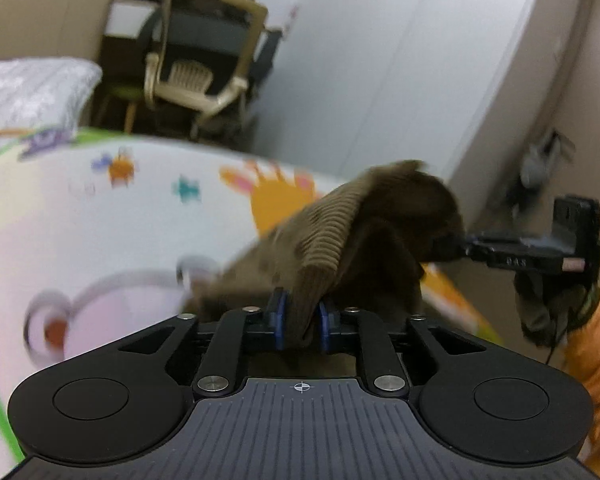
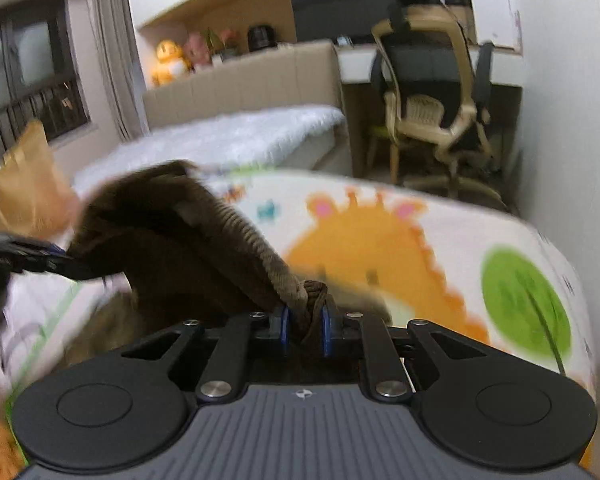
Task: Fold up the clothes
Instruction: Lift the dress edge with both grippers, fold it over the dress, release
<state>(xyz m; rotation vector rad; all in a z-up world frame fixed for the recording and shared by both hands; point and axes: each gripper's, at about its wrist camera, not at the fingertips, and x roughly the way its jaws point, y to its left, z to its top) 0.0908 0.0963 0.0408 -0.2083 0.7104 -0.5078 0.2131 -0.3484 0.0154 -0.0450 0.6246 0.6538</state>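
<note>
Corners first, looks like: the brown ribbed knit garment [image 1: 340, 232] is strung up between both tools, lifted clear of the cartoon-print play mat [image 1: 112, 216] in the middle and sagging back toward it lower down. The left gripper [image 1: 302, 324] has its blue pads pinched tight on one ribbed edge. The right gripper [image 2: 304, 326] is squeezed onto a bunched, knotty bit of the hem, and in the left wrist view you can see it coming in from the side, held by a gloved hand [image 1: 548, 304] with an orange sleeve [image 1: 596, 344] behind it.

My guess is that holding two points apart like this is meant to stretch the fabric flat before laying it down for a fold. Hard to say which part of the garment each end is, everything's blurry.

Surface is that white mat with an orange giraffe [image 2: 364, 248] and a green tree. Behind it there's a bed with a white quilted cover [image 2: 236, 140], a beige-framed office chair [image 2: 432, 96] at a desk, and a curtained window [image 2: 32, 76].
</note>
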